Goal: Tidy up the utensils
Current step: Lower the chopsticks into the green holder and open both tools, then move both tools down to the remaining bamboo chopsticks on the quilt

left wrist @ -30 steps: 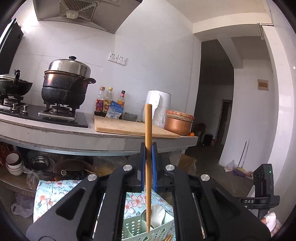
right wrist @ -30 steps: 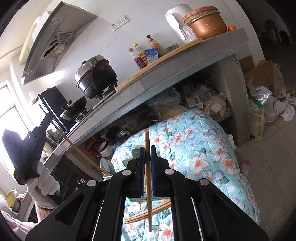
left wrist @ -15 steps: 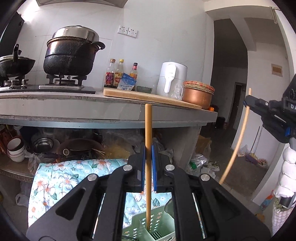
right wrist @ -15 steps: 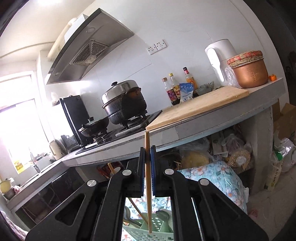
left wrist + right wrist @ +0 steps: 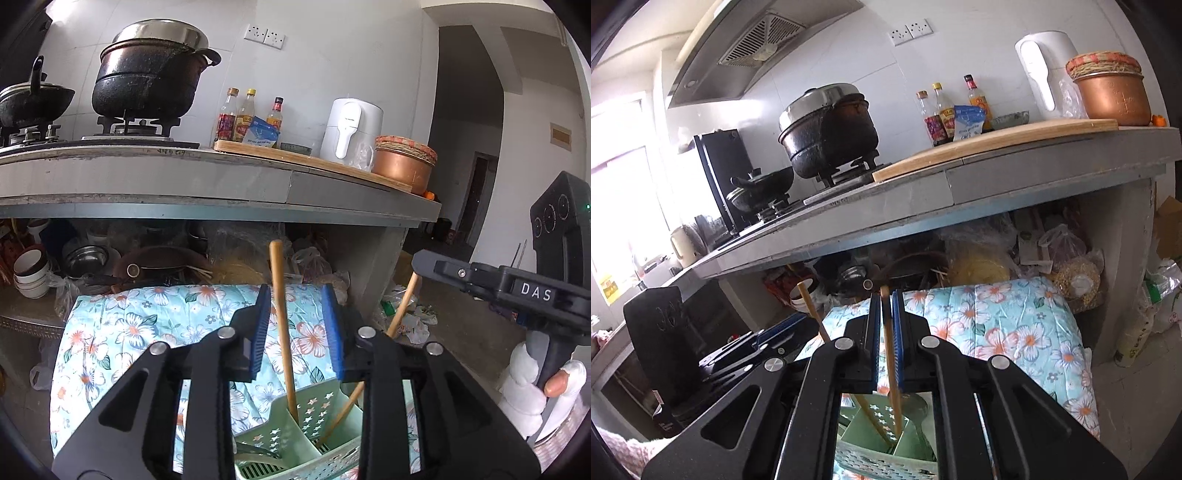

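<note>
Left gripper: black frame, blue ribbed pads, jaws opening, well apart. Between them, touching neither pad, a slender round wooden chopstick, upright, lower tip down in a pale green perforated plastic utensil basket with star-shaped cut-outs and a dividing wall. Beside it in the same basket, a second wooden chopstick, leaning to the right, partly hidden behind the right jaw.

Right gripper: same black frame, blue pads, jaws together and clamped on that second chopstick, the stick running up between the pads and its lower end down inside the green basket. To the left there, the first chopstick, slanting, free of the opening left jaws. On the right edge of the left wrist view, a white-gloved hand round the black handle of the right tool.

Under the basket, a quilted cloth, light blue with white and orange flowers, soft and wrinkled.

Farther back, a grey concrete worktop, worn along its edge; beneath it stacked white bowls. On top, a soot-blackened round pot with a steel lid, a long pale wooden board, and a copper-coloured bowl capped with woven baskets.
</note>
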The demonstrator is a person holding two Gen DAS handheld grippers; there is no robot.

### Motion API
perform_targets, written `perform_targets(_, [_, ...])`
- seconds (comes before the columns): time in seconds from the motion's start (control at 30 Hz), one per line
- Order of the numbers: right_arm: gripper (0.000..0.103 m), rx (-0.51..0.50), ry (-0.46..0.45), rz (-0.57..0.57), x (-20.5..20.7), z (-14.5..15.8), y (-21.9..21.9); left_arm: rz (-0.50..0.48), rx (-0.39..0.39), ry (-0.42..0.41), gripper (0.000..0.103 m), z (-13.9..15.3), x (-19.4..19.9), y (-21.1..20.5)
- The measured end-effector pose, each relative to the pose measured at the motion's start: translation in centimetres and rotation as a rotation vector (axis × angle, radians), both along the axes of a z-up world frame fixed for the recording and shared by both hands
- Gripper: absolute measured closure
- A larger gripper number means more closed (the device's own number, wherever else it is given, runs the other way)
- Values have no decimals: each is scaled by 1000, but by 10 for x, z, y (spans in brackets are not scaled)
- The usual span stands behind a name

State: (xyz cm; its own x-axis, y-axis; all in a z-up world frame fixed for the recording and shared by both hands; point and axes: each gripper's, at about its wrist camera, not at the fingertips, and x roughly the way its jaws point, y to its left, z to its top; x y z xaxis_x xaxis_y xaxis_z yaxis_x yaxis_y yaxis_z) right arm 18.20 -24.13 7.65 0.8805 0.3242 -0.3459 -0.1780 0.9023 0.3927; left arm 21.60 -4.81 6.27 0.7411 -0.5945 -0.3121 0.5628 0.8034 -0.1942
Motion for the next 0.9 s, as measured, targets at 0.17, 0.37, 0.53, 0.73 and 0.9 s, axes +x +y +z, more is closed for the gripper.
perform_targets(0.17, [95, 23, 5, -8, -8, -3, -4, -6, -9, 0, 66, 1, -6, 4])
perform_targets(0.37, [94, 32, -20, -19, -21, 3, -8, -10, -15, -14, 64, 3, -16, 8])
perform_targets(0.53, [90, 52, -46, -41, -44, 8, -20, -29, -24, -26, 64, 6, -30, 14])
perform_targets(0.73, [77, 87, 2, -79, -81, -16, -44, -160, 29, -28, 60, -7, -67, 23])
perform_targets(0.9, [76, 172, 195, -94, -99, -77, -56, -310, 131, 98, 59, -53, -93, 11])
